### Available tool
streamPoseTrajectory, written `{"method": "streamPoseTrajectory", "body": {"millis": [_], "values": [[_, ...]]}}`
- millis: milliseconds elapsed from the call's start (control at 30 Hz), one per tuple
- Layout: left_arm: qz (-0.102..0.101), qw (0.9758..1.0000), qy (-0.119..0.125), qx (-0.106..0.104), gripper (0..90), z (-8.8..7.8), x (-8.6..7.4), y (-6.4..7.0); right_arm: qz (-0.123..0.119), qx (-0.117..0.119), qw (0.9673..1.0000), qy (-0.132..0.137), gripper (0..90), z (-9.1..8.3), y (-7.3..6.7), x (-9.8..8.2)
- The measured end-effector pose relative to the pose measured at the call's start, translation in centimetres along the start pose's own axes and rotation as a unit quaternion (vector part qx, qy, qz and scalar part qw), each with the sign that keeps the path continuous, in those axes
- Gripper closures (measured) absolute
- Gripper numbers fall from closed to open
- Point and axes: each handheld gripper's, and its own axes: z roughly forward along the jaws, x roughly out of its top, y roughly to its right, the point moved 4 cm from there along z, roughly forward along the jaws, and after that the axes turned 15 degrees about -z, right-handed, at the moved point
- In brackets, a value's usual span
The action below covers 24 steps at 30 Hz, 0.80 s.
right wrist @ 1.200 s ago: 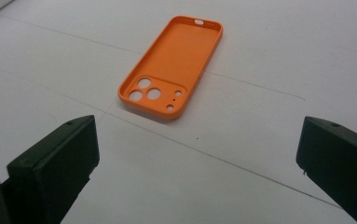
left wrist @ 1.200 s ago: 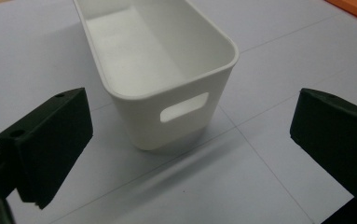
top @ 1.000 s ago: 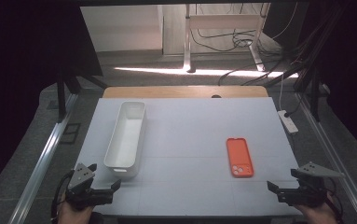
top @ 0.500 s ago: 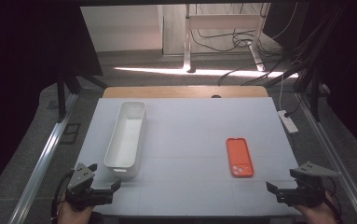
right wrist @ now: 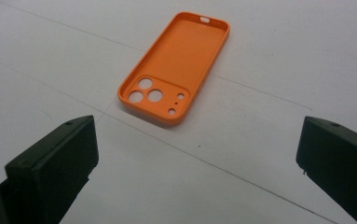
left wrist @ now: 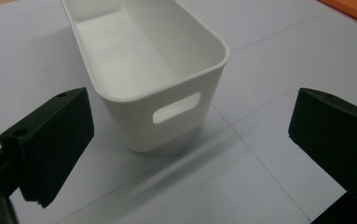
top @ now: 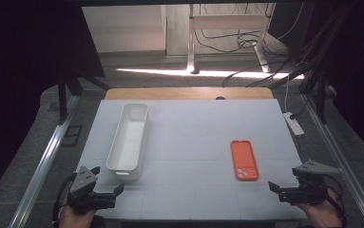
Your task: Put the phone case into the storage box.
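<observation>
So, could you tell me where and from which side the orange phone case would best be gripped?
Probably across its two long edges, from above, with the right gripper. The orange phone case lies flat on the table, open side up, so only its thin raised rim offers a hold. Its width looks narrower than the open jaws. The end with the camera holes is nearest that gripper.

White table (top: 194, 137) with faint grid lines. Wooden edge (top: 189, 93) along its far side. Power strip (top: 294, 123) by the right edge. Cables (top: 246, 40) lay tangled on the floor beyond.
</observation>
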Motion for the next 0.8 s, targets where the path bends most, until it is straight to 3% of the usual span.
{"method": "streamPoseTrajectory", "body": {"millis": [433, 800], "values": [[0.001, 1.0000, -0.002, 0.001, 1.0, 0.0, 0.0, 0.0, 0.006, 0.003, 1.0000, 0.003, 0.0, 0.5, 0.4, 0.7], [0.000, 1.0000, -0.002, 0.001, 1.0, 0.0, 0.0, 0.0, 0.001, 0.002, 0.9999, -0.011, 0.0, 1.5, 1.1, 1.4]]}}
